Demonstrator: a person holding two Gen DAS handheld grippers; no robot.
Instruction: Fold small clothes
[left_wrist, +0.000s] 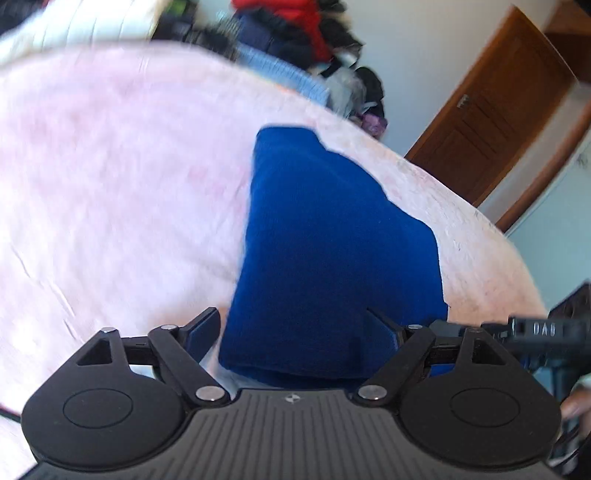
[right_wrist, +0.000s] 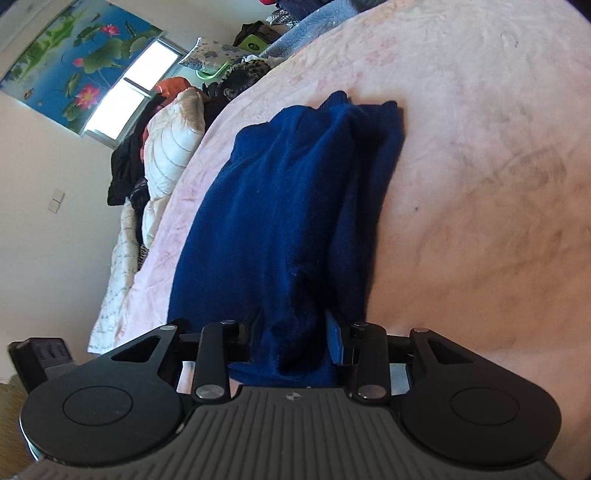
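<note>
A dark blue knitted garment (right_wrist: 295, 206) lies folded lengthwise into a long strip on a pale pink blanket (right_wrist: 480, 166) that covers the bed. In the right wrist view the right tongs (right_wrist: 291, 339) are drawn partway together around the near end of the garment, whose bunched cloth fills the gap between the two fingers; whether the pads actually press on it cannot be told. In the left wrist view, which is blurred, the left tongs (left_wrist: 295, 325) stand spread wide with the garment's near end lying between the fingers, and the left finger plainly stands off from the cloth. At the right edge of that view a black device (left_wrist: 543, 332) bears pale letters that seem to read "DAG". A lotus-flower picture (right_wrist: 77, 55) hangs by the window, a wooden door (left_wrist: 491, 110) stands behind, and heaped clothes (left_wrist: 295, 33) lie past the bed.
</note>
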